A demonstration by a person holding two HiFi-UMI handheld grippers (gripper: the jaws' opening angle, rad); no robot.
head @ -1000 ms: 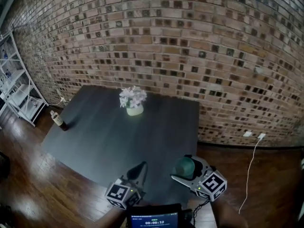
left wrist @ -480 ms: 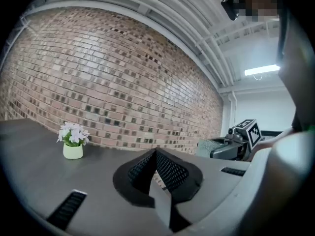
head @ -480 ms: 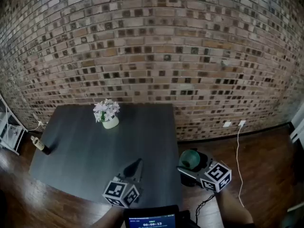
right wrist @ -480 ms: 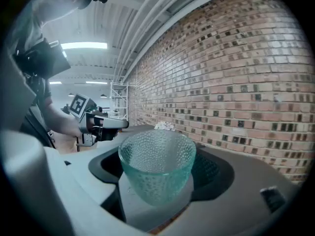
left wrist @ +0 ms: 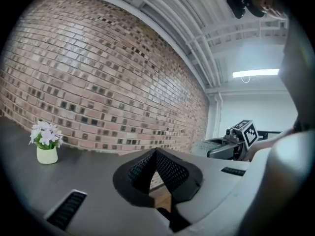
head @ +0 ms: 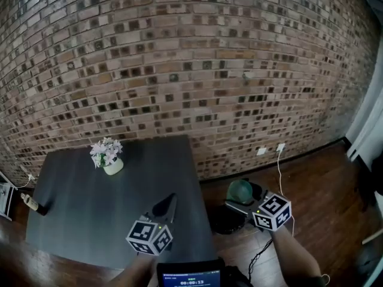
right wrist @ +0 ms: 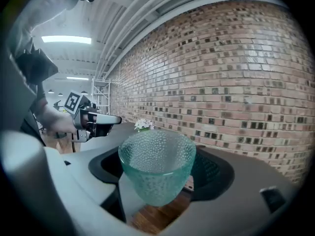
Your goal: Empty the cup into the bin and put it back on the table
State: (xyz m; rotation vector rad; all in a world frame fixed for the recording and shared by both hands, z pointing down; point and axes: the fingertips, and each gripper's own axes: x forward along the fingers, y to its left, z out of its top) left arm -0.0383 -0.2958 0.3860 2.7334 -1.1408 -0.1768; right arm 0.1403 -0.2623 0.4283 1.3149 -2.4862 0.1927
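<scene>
Your right gripper [head: 241,198] grips the green glass cup [right wrist: 156,168]: its jaws stand wide and press on both sides of the cup, which stands nearly upright between them. The cup is not on the table [head: 90,220]; you hold it to the right of the table edge, over the wooden floor [head: 323,202]. In the head view the dark round bin [head: 222,221] lies just below the cup, near the table. Your left gripper [left wrist: 156,172] is closed, its jaws together with nothing between them, and it hangs over the table's near right part. A pot of white flowers [head: 108,157] stands on the table near the brick wall [head: 179,70].
</scene>
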